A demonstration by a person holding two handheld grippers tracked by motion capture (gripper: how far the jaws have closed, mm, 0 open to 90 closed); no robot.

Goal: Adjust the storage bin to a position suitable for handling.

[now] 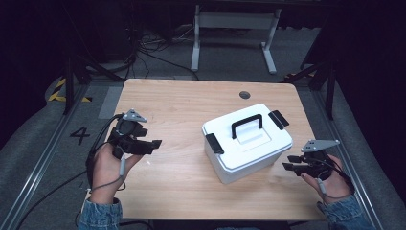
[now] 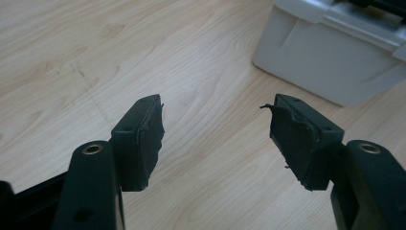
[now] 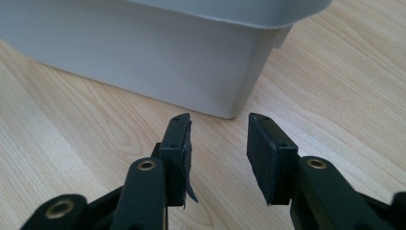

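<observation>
High view: a light wood table (image 1: 182,167) with rounded corners and a small dark round grommet (image 1: 244,95) near its far edge. A white lidded storage box (image 1: 247,142) sits right of centre, turned at an angle to the table edges, with a black carry handle (image 1: 247,125) on the lid and a black latch at each end (both appear closed, though small at this range). The left gripper (image 1: 154,144) is held over the left part of the table, well apart from the box; the right gripper (image 1: 288,163) is held near the box's right end, not touching it. Denim sleeves enter from the bottom. Around the table is grey carpeted floor, a metal rail on either side, a "4" marked on the floor (image 1: 80,135) at left, yellow-black hazard tape (image 1: 60,91), loose cables and a white table frame (image 1: 234,28) beyond — the rest of the room is dark.

Left gripper view: the left gripper (image 2: 215,136) has its jaws wide apart with nothing between them, above bare wood grain. A corner of the white box (image 2: 330,62) lies ahead at upper right.

Right gripper view: the right gripper (image 3: 218,153) has its jaws parted by a moderate gap, gripping nothing; pad edges look frayed. The box's lower wall and corner (image 3: 143,62) stand just ahead — near, not in contact.
</observation>
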